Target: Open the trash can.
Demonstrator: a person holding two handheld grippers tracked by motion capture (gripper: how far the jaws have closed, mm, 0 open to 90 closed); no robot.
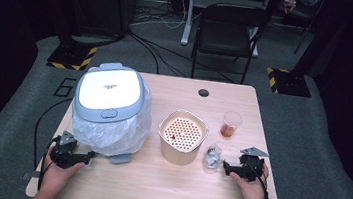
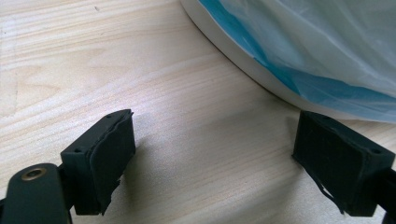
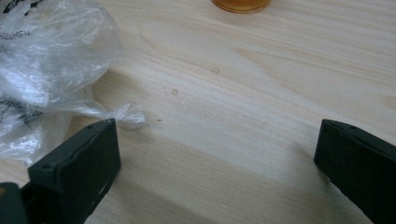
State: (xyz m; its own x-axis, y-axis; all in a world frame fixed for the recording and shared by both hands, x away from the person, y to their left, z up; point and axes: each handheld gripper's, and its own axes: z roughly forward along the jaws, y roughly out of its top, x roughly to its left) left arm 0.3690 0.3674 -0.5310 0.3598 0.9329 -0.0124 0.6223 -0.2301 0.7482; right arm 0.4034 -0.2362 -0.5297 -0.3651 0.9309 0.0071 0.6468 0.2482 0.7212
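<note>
1. Left hand-held gripper (image 1: 88,157) rests low on the desk (image 1: 154,187), jaws wide and empty, just beside the base of the bin (image 1: 109,102), whose clear liner bag (image 1: 110,134) hangs down its sides.
2. Right hand-held gripper (image 1: 225,167) also stands wide with nothing between the pads; the crumpled plastic bag (image 1: 213,156) lies just off its left jaw, a twisted end near the pad, apart from it.
3. Beige perforated basket (image 1: 183,136) sits mid-desk; cup (image 1: 231,124) of orange liquid stands behind the bag.
4. Judged step: approach, nothing gripped yet.
5. Next move likely calls for shifting the right hand-held gripper sideways over the bag, then closing on a bunched fold, since thin film slips.
</note>
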